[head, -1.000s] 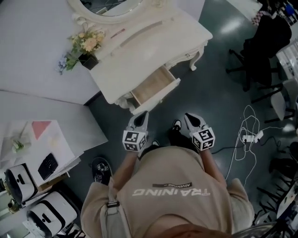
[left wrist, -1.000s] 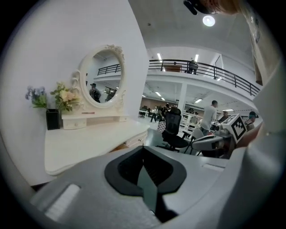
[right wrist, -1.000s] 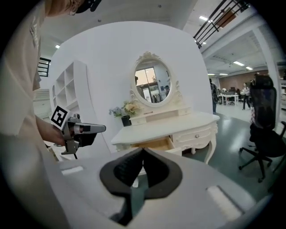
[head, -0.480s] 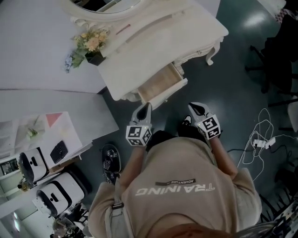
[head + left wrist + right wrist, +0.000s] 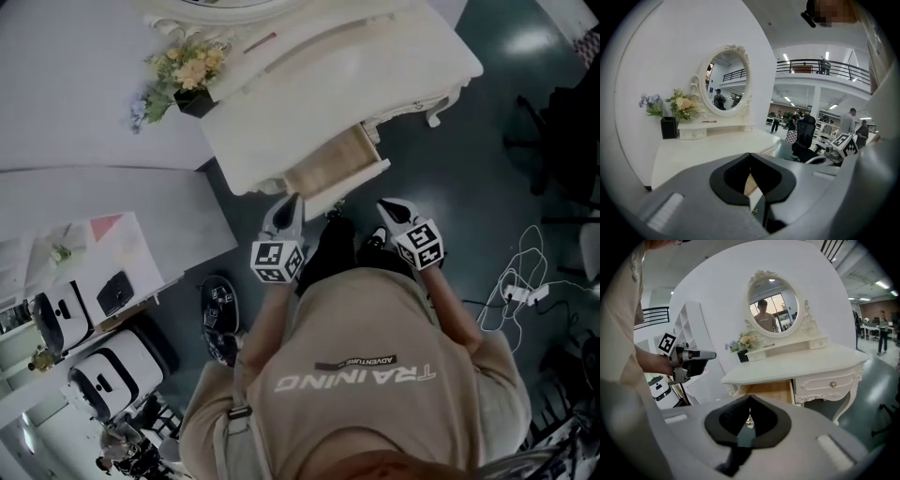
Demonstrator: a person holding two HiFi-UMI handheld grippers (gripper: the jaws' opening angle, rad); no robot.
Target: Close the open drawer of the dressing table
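- Head view: the drawer [image 5: 336, 167] stands pulled out from the front of the white surface [image 5: 328, 84]. Its bare wood bottom shows and its front panel faces the person [image 5: 366, 375].
- Right gripper view: the drawer is open under the left part of the top. A second drawer, shut, sits beside it with a small knob [image 5: 833, 384].
- Left claw [image 5: 292, 201]: it is close to the left end of the drawer front, and contact cannot be told from above. In the left gripper view the pads [image 5: 731, 178] are clenched tip to tip and grasp nothing. Drawer wood shows through the slit below the tips.
- Right claw [image 5: 384, 206]: it is near the right end of the drawer front and apart from it. In the right gripper view the pads [image 5: 724, 423] are clenched and empty. A small brass knob shows beyond them.
- The two claws are level with each other and point at the drawer front. Each appears in the other's view.
- On the surface, flowers in a black pot [image 5: 187, 75] stand at the back left corner. The oval mirror [image 5: 772, 305] rises behind, above a low shelf.
- On the dark floor, a white cable with a power strip [image 5: 514, 291] lies at the right. White cases [image 5: 112, 380] sit at the lower left.
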